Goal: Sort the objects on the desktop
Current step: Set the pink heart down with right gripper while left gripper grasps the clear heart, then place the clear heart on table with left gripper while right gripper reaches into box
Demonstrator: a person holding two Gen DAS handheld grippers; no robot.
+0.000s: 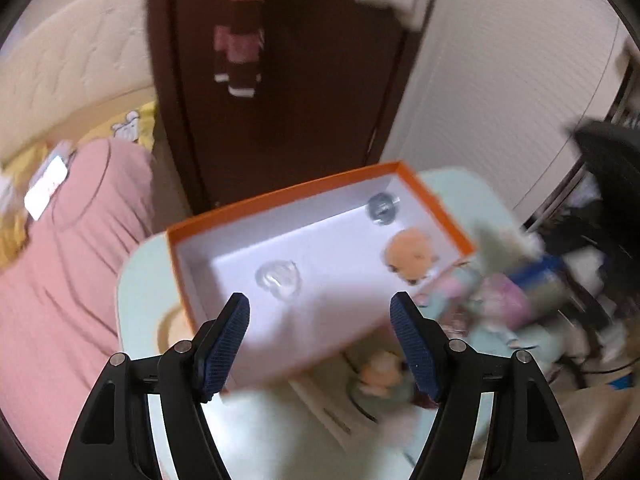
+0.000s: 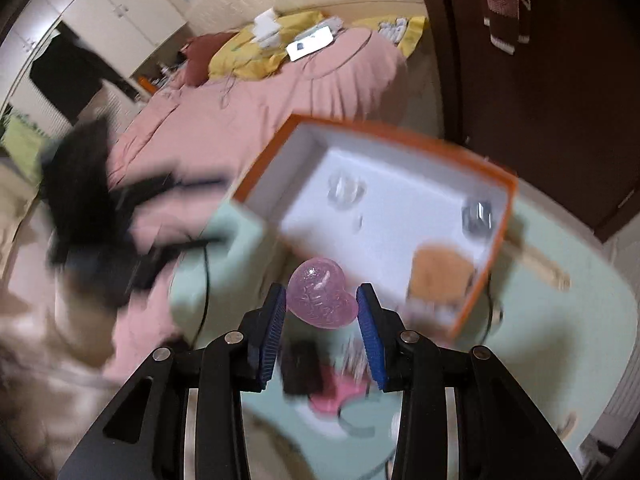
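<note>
An orange box (image 1: 280,198) with a white inside sits on the pale green table (image 1: 140,280). It holds a clear heart-shaped piece (image 1: 279,276), a small metal piece (image 1: 382,206) and an orange plush toy (image 1: 412,258). My left gripper (image 1: 320,312) is open over the box's near edge, holding nothing. In the right wrist view, my right gripper (image 2: 322,300) is shut on a pink glittery heart (image 2: 322,298), held just short of the orange box (image 2: 400,136). The clear heart (image 2: 346,190), metal piece (image 2: 478,216) and plush toy (image 2: 440,274) show inside.
Small dolls and toys (image 1: 492,292) crowd the table right of the box, with another figure (image 1: 382,372) near the box's front. A bed with a pink cover (image 2: 256,92) stands beyond the table, and a dark brown door (image 1: 280,100) behind. A black blurred object (image 2: 92,200) lies left.
</note>
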